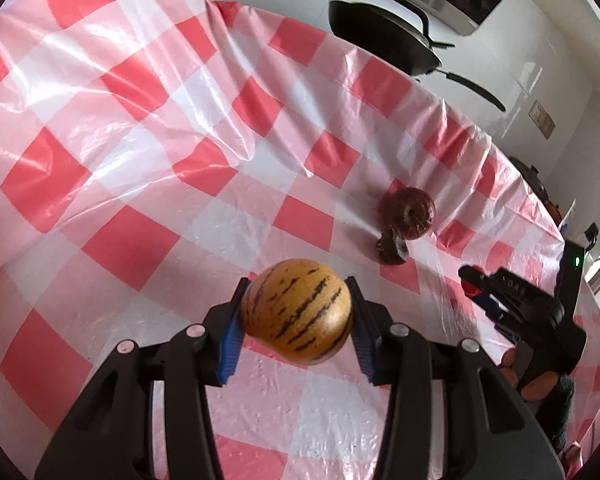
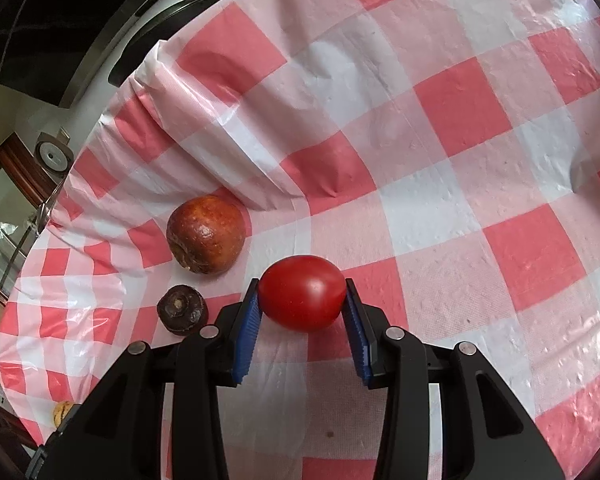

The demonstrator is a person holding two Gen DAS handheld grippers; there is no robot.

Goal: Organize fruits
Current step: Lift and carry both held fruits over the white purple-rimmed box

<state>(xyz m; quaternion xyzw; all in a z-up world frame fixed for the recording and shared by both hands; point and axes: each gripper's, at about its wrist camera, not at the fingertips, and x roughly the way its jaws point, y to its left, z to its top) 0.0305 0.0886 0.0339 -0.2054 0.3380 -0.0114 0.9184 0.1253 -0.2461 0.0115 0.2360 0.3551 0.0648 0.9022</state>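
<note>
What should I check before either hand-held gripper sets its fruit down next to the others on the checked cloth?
1. Left hand-held gripper clamped on the striped yellow fruit: ok.
2. Right hand-held gripper clamped on the red tomato: ok.
3. Brown apple and small dark fruit resting apart from both grippers: ok.
4. Bare checked cloth beside them for placing: ok.
5. Cloth flat there: not ok, a fold rises behind the apple.
6. Tomato touching the cloth: cannot tell.

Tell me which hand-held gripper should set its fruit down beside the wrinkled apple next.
Probably the right hand-held gripper: its tomato is just beside the wrinkled apple and the small dark fruit. The left hand-held gripper, holding the striped yellow fruit, looks farther away.
</note>
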